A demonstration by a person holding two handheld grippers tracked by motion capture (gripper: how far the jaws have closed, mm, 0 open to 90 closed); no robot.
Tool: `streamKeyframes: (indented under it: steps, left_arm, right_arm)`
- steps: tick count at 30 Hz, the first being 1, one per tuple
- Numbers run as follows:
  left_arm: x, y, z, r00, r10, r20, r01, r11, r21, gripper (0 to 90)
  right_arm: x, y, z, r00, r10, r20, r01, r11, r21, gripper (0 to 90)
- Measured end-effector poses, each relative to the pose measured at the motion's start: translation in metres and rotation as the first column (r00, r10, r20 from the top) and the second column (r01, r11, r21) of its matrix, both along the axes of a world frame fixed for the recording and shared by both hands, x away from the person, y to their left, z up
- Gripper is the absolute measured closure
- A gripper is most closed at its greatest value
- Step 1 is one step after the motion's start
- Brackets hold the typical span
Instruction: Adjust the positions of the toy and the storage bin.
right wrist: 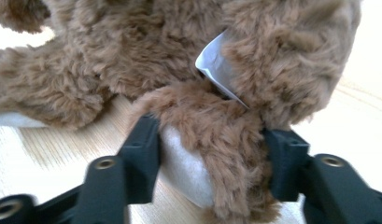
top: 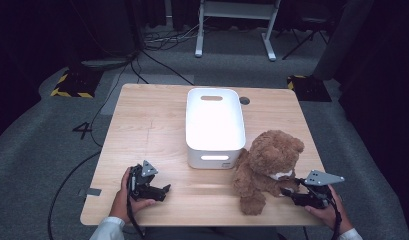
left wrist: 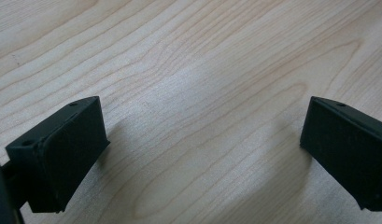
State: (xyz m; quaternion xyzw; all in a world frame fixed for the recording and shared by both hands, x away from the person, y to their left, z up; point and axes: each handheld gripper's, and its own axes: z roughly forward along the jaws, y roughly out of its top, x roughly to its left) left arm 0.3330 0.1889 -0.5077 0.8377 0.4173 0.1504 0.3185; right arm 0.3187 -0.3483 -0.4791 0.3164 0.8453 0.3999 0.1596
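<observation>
A brown teddy bear sits at the table's front right, leaning against the white bin. My right gripper reaches in from the right at the bear's lower limb. In the right gripper view its black jaws press on both sides of a furry paw with a pale sole, just below a white tag. My left gripper rests low at the front left, open. In the left gripper view only the bare wooden table lies between its fingertips.
The white bin stands in the middle of the wooden table, and its inside looks bare. A dark round grommet sits at the bin's far right corner. Cables and a white desk frame are on the floor beyond the table.
</observation>
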Motion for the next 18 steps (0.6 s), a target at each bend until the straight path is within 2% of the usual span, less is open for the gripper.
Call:
streamKeyframes:
  steps: [7,18]
  left_arm:
    - [0.000,0.000,0.000,1.0000,-0.001,0.001,0.001,1.0000,0.002,0.6]
    - [0.000,0.000,0.000,1.0000,0.000,-0.001,0.000,1.0000,0.000,0.5]
  right_arm:
    - [0.003,-0.004,0.000,0.9998,0.006,-0.021,-0.007,0.9999,-0.009,58.2]
    - [0.009,-0.010,-0.001,0.9993,-0.024,-0.029,0.023,0.9993,-0.029,60.0]
